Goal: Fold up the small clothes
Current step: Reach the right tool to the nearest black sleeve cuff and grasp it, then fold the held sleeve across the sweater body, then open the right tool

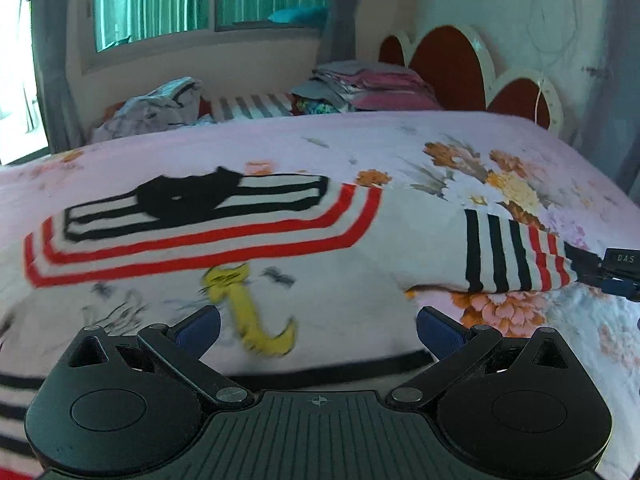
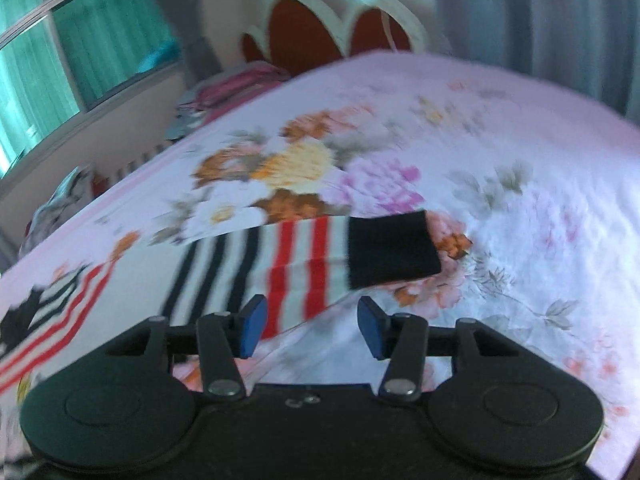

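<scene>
Left wrist view: a striped sweater lies spread across the flowered bed, both grippers hovering empty, fingers apart; a shallow pinch risks bunching the sleeve crooked.

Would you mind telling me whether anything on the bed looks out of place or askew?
Nothing is damaged or spilled. The striped sweater lies flat on the bed, one sleeve stretched sideways, unfolded. A loose clothes heap sits crumpled by the window.

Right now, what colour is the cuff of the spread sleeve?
Black; the cuff ends a sleeve with red and black stripes, clearest in the right wrist view.
</scene>
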Tool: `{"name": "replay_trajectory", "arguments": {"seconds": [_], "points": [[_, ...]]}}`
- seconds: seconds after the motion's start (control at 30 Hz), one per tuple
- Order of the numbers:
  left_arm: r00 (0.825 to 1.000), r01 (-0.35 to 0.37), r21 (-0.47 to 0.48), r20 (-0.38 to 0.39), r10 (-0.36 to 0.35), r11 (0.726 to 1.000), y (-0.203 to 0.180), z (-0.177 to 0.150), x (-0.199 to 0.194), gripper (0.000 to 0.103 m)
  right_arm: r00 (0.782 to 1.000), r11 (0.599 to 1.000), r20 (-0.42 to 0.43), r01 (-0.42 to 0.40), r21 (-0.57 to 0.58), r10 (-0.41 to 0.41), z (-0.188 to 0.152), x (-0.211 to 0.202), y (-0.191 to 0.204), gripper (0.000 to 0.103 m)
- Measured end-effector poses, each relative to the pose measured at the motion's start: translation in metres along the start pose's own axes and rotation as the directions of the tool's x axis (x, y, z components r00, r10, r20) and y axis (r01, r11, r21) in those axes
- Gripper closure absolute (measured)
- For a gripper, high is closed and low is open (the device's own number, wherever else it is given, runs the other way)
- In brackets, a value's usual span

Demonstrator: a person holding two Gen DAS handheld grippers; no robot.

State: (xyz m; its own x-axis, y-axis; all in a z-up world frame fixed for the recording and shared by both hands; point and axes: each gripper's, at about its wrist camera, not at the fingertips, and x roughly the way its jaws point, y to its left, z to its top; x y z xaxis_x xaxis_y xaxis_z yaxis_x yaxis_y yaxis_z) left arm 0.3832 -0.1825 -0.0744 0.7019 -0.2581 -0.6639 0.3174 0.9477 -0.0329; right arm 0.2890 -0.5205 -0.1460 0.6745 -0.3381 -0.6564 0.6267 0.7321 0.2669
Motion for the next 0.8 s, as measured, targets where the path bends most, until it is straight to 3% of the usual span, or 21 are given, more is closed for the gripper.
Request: {"name": "replay_trajectory", "arguments": {"seconds": [0.17,0.3,0.47,0.53,0.63,0.7,0.8], "points": [[1.000,-0.007,0.019,-0.007,0.007,1.000,-0.020,0.014,0.024,0.000,0.998,0.994,-0.051,-0.022,0.110,0.028,0.005,0.039,-0.026,0.054],[0.999,-0.029,0.004,-0.024,0.029,1.000,-0.019,0.021,0.035,0.000,0.998,0.986,-0.038,-0.052,0.157,0.059,0.005,0.049,-0.032,0.055],[0.998,-0.058,-0.007,-0.033,0.057,0.998,-0.005,0.022,0.036,0.000,0.998,0.982,-0.033,-0.040,0.187,0.047,0.009,0.059,-0.034,0.064],[0.997,-0.073,-0.014,-0.034,0.072,0.997,0.008,0.022,0.034,0.000,0.999,0.981,-0.034,-0.015,0.192,0.022,0.011,0.060,-0.035,0.075],[0.991,-0.127,-0.013,-0.041,0.126,0.992,0.035,0.022,0.034,0.000,0.999,0.991,-0.035,0.026,0.133,-0.022,0.016,0.064,-0.029,0.086],[0.982,-0.165,-0.004,-0.090,0.164,0.986,0.060,0.021,0.039,0.000,0.998,0.997,-0.027,0.051,0.054,-0.050,0.020,0.064,-0.017,0.095],[0.980,-0.166,-0.042,-0.120,0.160,0.985,0.102,0.015,0.040,0.000,0.999,0.997,0.050,0.018,-0.073,-0.015,0.027,0.048,0.022,0.096]]}}
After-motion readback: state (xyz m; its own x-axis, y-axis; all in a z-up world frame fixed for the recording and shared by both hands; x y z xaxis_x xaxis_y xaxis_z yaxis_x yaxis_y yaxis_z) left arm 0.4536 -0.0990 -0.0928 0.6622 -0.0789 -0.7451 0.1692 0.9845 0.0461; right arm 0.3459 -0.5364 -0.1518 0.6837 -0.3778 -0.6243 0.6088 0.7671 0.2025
